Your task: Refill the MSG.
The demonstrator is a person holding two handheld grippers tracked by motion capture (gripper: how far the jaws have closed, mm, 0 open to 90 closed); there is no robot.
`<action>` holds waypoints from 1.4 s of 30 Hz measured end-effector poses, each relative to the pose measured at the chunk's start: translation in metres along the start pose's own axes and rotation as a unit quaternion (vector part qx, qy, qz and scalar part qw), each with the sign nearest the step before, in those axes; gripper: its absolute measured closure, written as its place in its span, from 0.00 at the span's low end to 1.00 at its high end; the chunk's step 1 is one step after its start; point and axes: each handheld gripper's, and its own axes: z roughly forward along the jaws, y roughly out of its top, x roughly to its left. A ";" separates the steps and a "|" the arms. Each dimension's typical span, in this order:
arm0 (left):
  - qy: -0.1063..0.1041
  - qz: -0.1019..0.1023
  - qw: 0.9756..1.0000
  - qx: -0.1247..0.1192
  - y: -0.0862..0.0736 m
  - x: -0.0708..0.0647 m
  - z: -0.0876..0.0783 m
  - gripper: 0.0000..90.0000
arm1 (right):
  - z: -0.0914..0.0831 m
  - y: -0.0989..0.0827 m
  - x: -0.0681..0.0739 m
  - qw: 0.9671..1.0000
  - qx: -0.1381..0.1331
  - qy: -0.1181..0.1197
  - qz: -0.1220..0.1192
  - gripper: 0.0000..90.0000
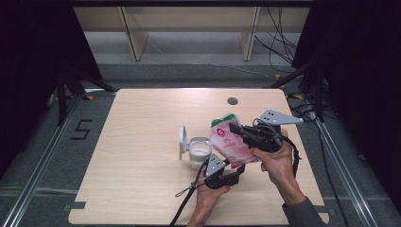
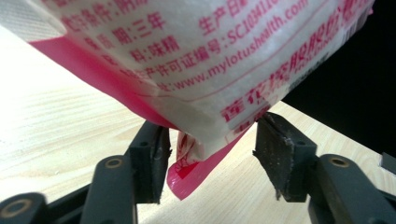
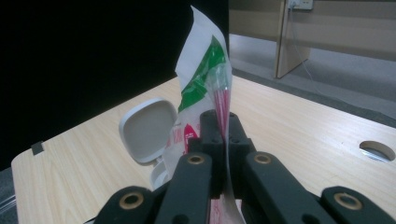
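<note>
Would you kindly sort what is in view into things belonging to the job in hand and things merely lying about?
In the job:
- pink-and-white printed plastic pouch
- right claw, shut on the pouch
- left claw, open around its lower corner
- clear round jar with open white hinged lid

Lying about:
- loose black cables on the floor
- pale wooden table legs behind

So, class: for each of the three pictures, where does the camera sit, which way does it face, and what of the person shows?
High view: above the table, facing forward and down; both forearms, left gripper, right gripper.
Left gripper view: on that gripper, facing its parted fingers either side of the pink pouch corner.
Right gripper view: on that gripper, facing shut fingers pinching the pouch edge; open-lidded jar beyond.
All share the pouch.
</note>
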 end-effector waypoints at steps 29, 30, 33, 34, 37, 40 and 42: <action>0.014 0.034 0.999 0.029 -0.001 -0.009 -0.009 0.24 | -0.028 -0.006 0.004 1.000 -0.018 -0.009 0.002 1.00; 0.013 0.037 0.999 0.031 -0.002 -0.008 -0.010 0.23 | -0.029 -0.006 0.004 1.000 -0.018 -0.010 0.005 1.00; 0.020 0.031 0.999 0.034 -0.003 -0.008 -0.013 0.22 | -0.030 -0.007 0.004 1.000 -0.016 -0.015 0.005 1.00; 0.023 0.034 0.999 0.035 -0.004 -0.008 -0.015 0.22 | -0.030 -0.008 0.004 1.000 -0.015 -0.014 -0.003 1.00; 0.021 0.028 0.999 0.031 -0.004 -0.009 -0.018 0.22 | -0.029 -0.011 0.005 1.000 -0.013 -0.014 0.007 1.00; 0.012 0.018 1.000 0.016 -0.003 -0.010 -0.021 0.22 | -0.027 -0.014 0.003 1.000 -0.007 -0.016 -0.001 1.00; 0.013 0.022 0.999 0.020 -0.002 -0.011 -0.026 0.22 | -0.025 -0.016 0.001 1.000 -0.004 -0.020 -0.002 1.00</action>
